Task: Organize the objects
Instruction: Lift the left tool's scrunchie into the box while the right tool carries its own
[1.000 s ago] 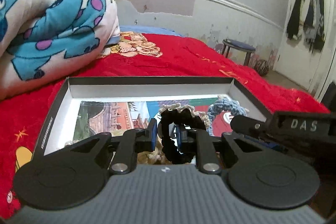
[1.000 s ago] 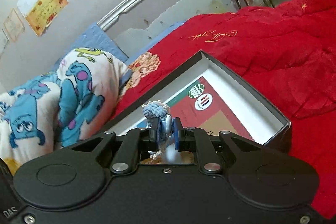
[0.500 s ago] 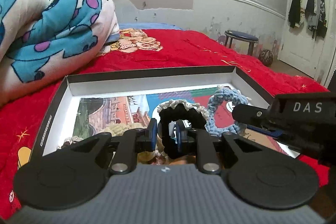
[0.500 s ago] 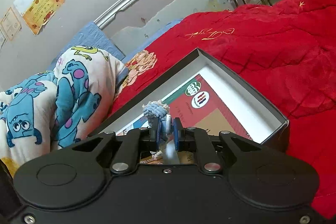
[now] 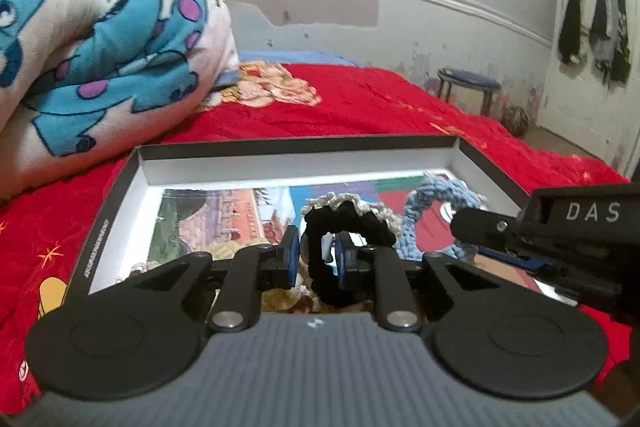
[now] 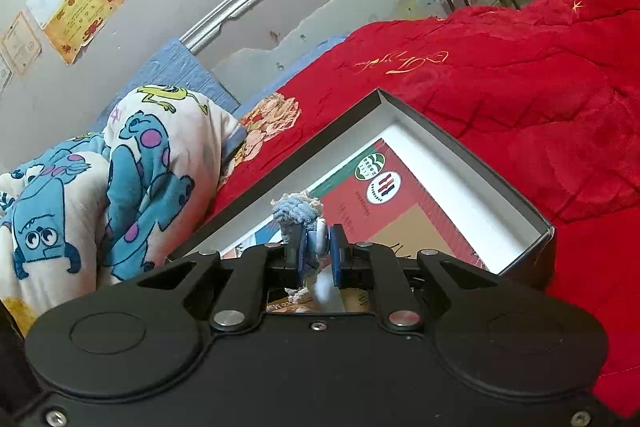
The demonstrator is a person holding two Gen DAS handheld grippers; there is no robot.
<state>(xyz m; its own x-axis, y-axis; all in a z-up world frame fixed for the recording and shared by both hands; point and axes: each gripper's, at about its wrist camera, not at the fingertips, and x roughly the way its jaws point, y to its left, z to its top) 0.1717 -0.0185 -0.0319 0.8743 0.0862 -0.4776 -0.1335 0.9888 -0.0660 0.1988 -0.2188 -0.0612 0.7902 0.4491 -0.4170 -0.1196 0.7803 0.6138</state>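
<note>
Scrunchies [image 5: 344,227] hide box [image 5: 120,211] contents behind left claw [image 5: 316,253].

The left claw [image 5: 317,255] is held tilted downward over the open box [image 5: 296,151], its jaws pinched on a black scrunchie [image 5: 348,223]. The right claw [image 6: 317,254] is likewise angled down over the box, jaws nearly closed on a blue scrunchie [image 6: 294,213].

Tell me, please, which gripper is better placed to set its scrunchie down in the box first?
Probably the left gripper: its black scrunchie hangs over the middle of the box, while the right gripper's blue scrunchie sits nearer one end.
</note>
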